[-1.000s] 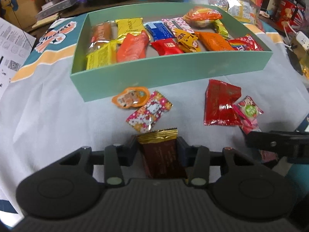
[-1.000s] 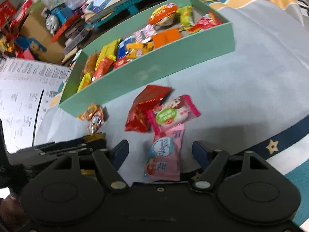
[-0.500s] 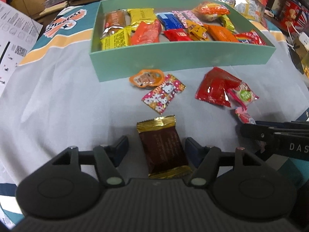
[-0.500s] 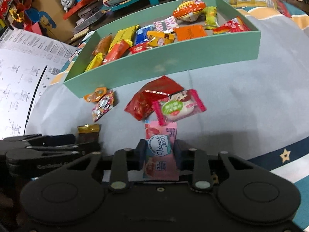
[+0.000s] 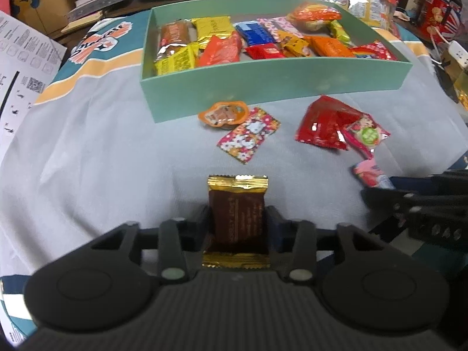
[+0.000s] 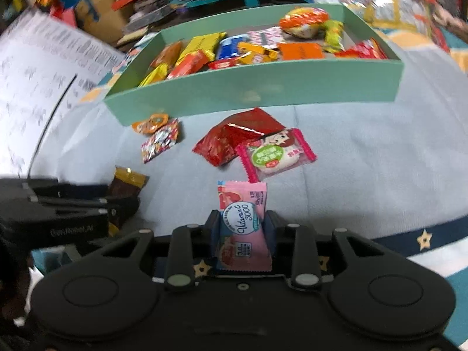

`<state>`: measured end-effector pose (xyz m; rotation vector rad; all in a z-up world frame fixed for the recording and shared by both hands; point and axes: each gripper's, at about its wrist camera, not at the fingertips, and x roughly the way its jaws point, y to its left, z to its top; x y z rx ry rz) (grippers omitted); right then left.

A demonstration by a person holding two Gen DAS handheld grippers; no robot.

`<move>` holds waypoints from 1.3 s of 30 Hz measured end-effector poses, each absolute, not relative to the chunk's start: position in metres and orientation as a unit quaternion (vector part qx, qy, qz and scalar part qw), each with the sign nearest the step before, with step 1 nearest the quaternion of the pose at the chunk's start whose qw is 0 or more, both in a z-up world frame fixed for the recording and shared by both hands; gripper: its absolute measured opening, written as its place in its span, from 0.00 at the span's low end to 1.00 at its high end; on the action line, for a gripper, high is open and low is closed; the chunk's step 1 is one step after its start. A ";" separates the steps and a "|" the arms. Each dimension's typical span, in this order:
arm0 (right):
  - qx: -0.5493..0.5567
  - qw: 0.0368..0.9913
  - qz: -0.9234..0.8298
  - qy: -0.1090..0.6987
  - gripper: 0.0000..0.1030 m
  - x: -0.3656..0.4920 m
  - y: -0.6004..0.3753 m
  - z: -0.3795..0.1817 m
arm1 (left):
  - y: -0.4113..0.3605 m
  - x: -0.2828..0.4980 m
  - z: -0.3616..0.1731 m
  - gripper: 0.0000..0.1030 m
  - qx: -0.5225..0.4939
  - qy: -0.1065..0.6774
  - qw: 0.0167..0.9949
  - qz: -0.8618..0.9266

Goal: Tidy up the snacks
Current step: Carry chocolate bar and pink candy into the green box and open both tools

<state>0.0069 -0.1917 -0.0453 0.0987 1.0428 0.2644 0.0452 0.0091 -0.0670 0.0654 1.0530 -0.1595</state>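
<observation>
Surface [image 5: 96,158]: a pale grey cloth with teal and yellow bands covered it; clutter stood at its far edge.
Box [image 5: 272,87]: a shallow green box lay at the far middle, already holding many wrapped snacks.
Loose snacks: four lay on the cloth just in front of the box's near wall: an orange cup [image 5: 223,114], a flowered packet [image 5: 248,134] touching it, a red bag [image 5: 324,125], and a pink-edged sweet [image 6: 276,152] overlapping that bag.
Left tool [image 5: 238,219]: its jaws had just been closing and now pressed on both sides of a brown bar with gold ends [image 5: 237,216], nearest the camera.
Right tool [image 6: 242,225]: clamped on a pink vitamin packet [image 6: 242,222], which stuck out forward between the pads; whether it was clear of the cloth could not be told.
Step in hand: both pickups looked complete, so carrying to the box seemed due.
Next move: probably lifting each snack over the near wall and letting go above a bare patch inside, without the two tools crossing.
</observation>
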 end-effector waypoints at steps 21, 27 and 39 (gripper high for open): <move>0.180 0.881 0.123 0.421 0.23 0.070 -0.232 0.033 | 0.022 0.116 0.027 0.36 -0.056 0.411 0.902 -0.117; 0.215 0.874 0.102 0.423 0.23 0.113 -0.245 0.027 | 0.008 0.168 0.022 0.36 -0.072 0.423 0.894 -0.125; 0.233 0.859 0.089 0.447 0.23 0.162 -0.239 -0.001 | -0.013 0.209 -0.001 0.36 -0.061 0.448 0.881 -0.136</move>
